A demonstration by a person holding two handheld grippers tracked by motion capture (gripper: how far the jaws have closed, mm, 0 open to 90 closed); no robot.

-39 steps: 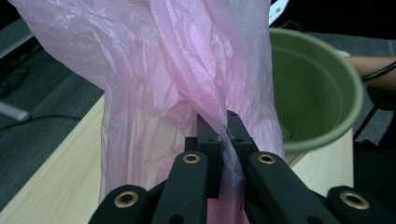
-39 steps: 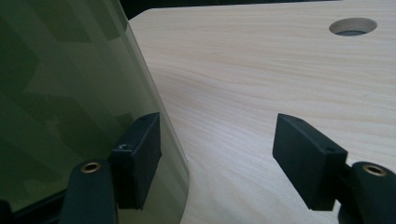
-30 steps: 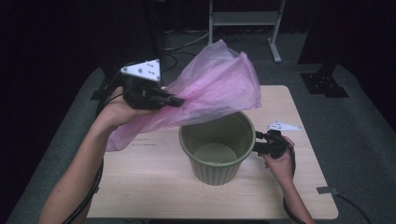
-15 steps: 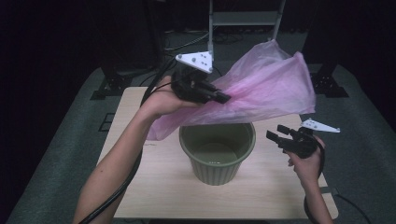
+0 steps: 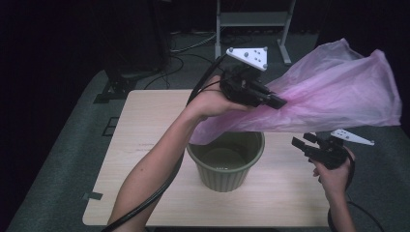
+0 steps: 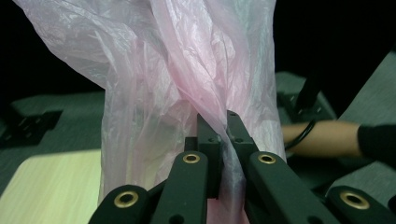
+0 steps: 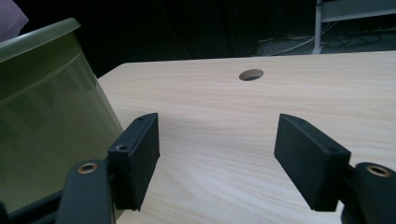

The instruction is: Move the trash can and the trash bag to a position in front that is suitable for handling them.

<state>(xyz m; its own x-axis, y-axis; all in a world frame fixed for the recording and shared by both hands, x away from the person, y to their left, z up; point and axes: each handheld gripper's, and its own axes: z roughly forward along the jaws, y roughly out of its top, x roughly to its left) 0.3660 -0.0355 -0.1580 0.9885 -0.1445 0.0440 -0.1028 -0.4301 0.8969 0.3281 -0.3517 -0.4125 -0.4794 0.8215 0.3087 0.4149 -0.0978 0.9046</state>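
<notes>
A light wooden tabletop (image 5: 145, 159) carries a green bin (image 5: 226, 162) at its middle. Above it a pink plastic bag (image 5: 329, 96) billows rightward, pinched tight in my left gripper (image 5: 275, 100) fingers. My right gripper (image 5: 297, 144) fingers gape wide, empty, beside the bin.

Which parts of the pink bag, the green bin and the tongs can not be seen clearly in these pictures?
- Pink bag: its mouth, lost in folds in the high view; top and bottom cut off in the left gripper view.
- Green bin: far rim hidden behind the bag in the high view; cropped in the right gripper view.
- Left tongs: inner faces buried in plastic.
- Right tongs: small in the high view.
</notes>
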